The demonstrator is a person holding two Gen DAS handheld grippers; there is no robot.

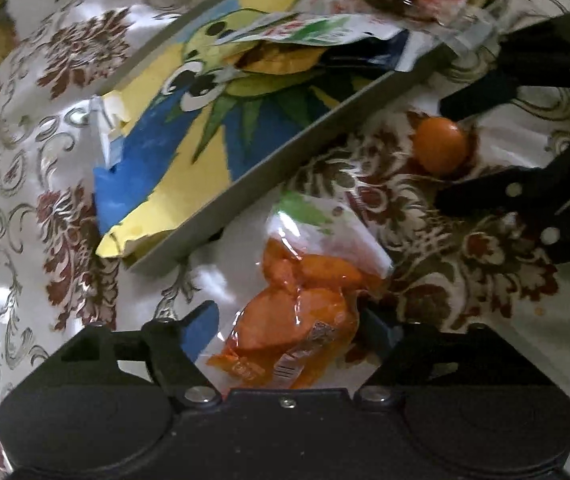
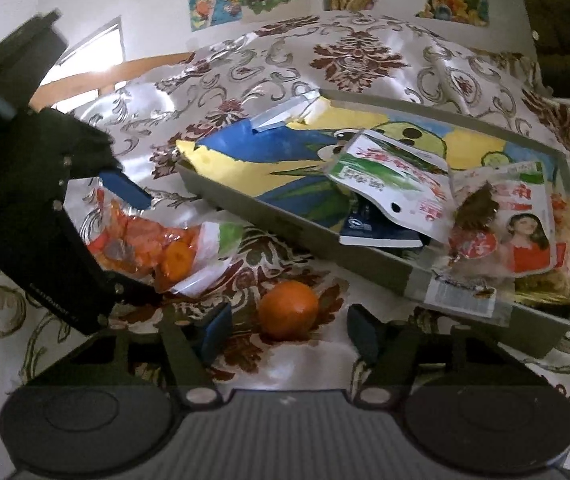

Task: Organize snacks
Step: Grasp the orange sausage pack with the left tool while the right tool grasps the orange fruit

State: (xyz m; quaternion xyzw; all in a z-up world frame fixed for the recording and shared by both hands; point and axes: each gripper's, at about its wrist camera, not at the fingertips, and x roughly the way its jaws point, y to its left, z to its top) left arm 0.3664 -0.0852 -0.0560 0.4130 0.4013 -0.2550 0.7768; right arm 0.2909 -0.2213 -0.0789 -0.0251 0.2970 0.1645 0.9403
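Both my jaws are spread wide and hold nothing tight. My left gripper (image 1: 289,320) has its fingers on either side of the clear bag of orange snacks (image 1: 305,304), which lies flat on the flowery cloth (image 1: 45,160). I cannot tell if the pads touch the bag. My right gripper (image 2: 289,330) sits low over the cloth, and the little orange fruit (image 2: 289,310) rests on the cloth between its fingers, not pinched. The bag lies just beside the gray tray (image 2: 365,264), near its long wall. The tray has a bright blue and yellow picture on its floor. Other snack packs (image 2: 505,232) are piled at one end of the tray, some hanging over its rim.
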